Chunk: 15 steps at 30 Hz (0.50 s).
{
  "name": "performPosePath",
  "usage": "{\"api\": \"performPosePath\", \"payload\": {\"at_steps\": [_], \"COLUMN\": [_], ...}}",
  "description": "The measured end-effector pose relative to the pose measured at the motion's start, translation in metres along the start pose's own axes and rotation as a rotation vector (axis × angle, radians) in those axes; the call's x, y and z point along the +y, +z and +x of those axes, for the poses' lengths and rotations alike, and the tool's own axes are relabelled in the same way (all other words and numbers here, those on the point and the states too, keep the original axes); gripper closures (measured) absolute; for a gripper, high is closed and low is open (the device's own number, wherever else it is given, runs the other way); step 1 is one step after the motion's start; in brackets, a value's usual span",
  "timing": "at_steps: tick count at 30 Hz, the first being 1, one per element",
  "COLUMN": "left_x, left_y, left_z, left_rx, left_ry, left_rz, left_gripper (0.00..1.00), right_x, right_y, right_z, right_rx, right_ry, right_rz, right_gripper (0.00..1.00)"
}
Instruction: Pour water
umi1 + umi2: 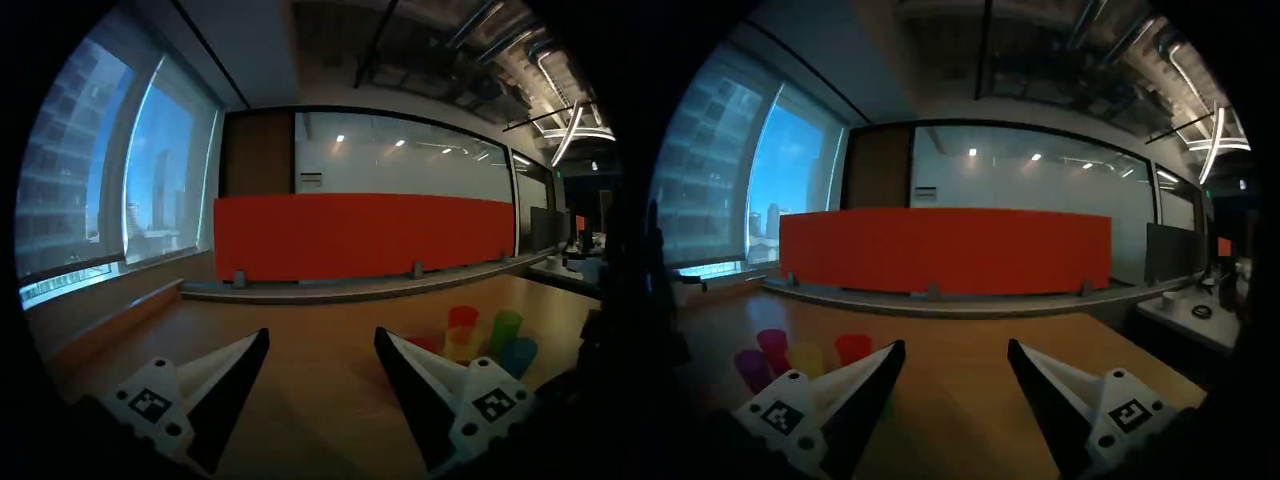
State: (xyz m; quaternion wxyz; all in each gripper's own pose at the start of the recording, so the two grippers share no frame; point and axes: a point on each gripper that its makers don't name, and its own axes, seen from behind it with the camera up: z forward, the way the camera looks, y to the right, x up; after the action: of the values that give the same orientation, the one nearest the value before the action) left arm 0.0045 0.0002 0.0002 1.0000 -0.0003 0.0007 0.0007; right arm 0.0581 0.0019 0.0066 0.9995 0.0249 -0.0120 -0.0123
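Several coloured plastic cups stand in a cluster on the wooden table. In the left gripper view I see a red cup (462, 317), a yellow cup (462, 344), a green cup (505, 330) and a blue cup (518, 355) just right of my left gripper (322, 340). That gripper is open with nothing between its fingers. In the right gripper view a magenta cup (773, 346), a purple cup (753, 369), a yellow cup (805, 359) and a red cup (852, 348) sit left of my right gripper (954, 350), partly behind its left finger. It is open and holds nothing.
The wooden table (320, 320) runs back to an orange divider panel (364, 234) with a glass wall above. Large windows (152, 192) line the left side. A neighbouring desk (1192, 308) with small items stands at the right.
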Motion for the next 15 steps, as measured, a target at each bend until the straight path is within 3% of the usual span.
{"api": "performPosePath", "payload": {"at_steps": [6, 15], "left_x": [0.001, 0.001], "left_y": [0.001, 0.007], "left_z": [0.041, 0.093], "left_rx": [0.023, 0.014], "left_ry": [0.010, -0.024], "left_rz": [-0.003, -0.025], "left_gripper": [0.02, 0.02], "right_x": [0.004, 0.001], "right_y": [0.002, 0.007], "right_z": [0.037, 0.084], "right_rx": [-0.009, -0.013], "right_ry": [-0.010, 0.011], "right_rz": [-0.001, 0.026], "right_gripper": [0.01, 0.01]}}
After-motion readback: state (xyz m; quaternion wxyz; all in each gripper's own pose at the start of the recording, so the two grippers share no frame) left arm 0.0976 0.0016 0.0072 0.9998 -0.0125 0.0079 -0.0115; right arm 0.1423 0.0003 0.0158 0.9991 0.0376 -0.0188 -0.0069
